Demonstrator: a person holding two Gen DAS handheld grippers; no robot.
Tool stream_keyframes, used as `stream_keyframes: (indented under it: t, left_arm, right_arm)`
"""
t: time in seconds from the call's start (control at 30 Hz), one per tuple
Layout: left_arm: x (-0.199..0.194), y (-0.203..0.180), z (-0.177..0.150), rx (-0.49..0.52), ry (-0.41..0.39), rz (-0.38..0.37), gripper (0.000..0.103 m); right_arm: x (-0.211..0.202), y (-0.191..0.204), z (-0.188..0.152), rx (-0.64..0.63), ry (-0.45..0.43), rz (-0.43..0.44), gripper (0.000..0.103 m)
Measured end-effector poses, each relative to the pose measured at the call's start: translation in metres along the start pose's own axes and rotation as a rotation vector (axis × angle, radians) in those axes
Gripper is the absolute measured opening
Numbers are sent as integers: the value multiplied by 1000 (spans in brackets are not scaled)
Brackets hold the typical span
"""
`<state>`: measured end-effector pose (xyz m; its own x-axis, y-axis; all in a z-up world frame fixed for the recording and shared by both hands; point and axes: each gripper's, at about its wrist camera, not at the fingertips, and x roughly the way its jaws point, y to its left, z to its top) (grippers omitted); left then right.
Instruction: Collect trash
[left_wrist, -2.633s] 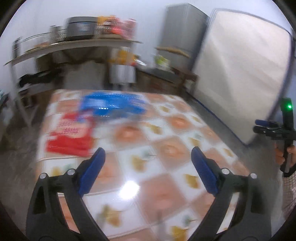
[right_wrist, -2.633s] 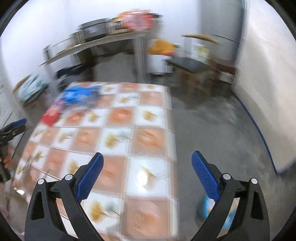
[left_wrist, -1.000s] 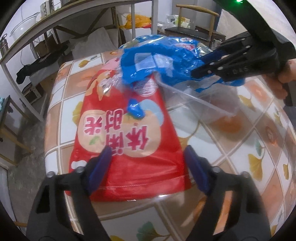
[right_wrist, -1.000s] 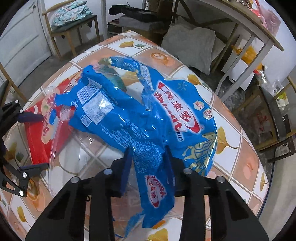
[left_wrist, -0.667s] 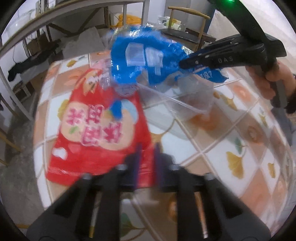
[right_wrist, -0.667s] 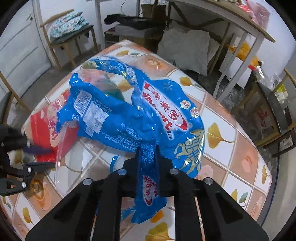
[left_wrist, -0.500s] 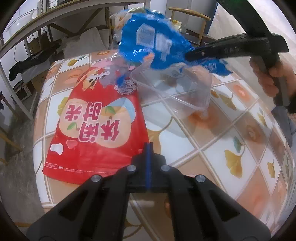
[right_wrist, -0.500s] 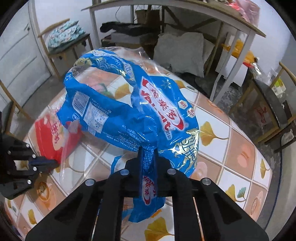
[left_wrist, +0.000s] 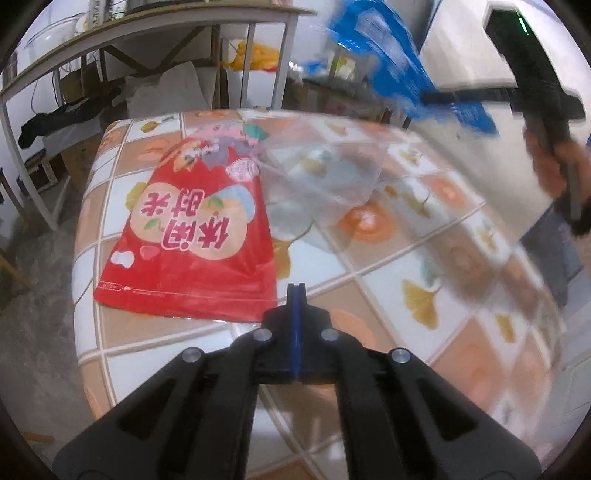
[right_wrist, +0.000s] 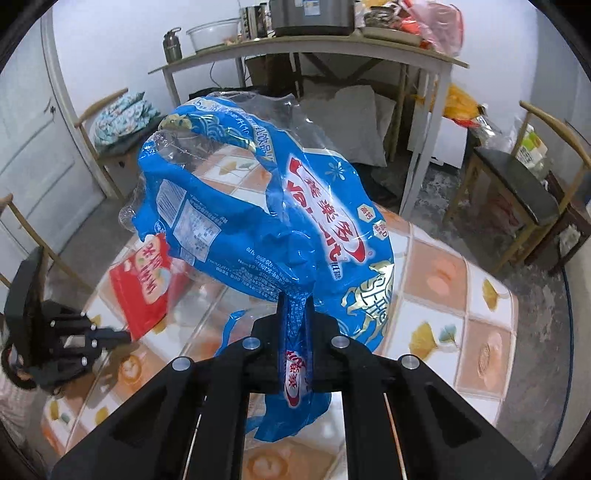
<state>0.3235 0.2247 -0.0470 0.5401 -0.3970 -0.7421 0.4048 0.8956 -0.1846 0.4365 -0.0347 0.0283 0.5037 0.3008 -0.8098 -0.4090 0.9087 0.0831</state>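
Right tool (right_wrist: 295, 306): clamped on blue bag (right_wrist: 258, 221), held above the tabletop (right_wrist: 461, 295).
Left tool (left_wrist: 296, 291): pads together, pinching the red bag (left_wrist: 192, 236), its near corner lifted off the tabletop.

blue snack bag (right_wrist: 258, 229): crumpled, empty, lifted clear of the table, pinched at its lower edge. red snack bag (left_wrist: 192, 236): flat on the table, one corner lifted.

A lived-in home: wooden chairs (right_wrist: 532, 177), a cushion (right_wrist: 123, 110), a rice cooker (right_wrist: 310, 16) and glass bowl (right_wrist: 212, 33) on a side table (right_wrist: 406, 55)
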Motion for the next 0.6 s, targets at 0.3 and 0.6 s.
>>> stream_keyframes:
  t: [0.3,0.6]
  left_arm:
    - [-21,32,26,-52,-125,88,94]
    - [56,58,61,24,125,75,95]
  right_arm:
    - [-19,-32,-96,140,91,0,8]
    - [-5,-61,-155,260,131,43,9]
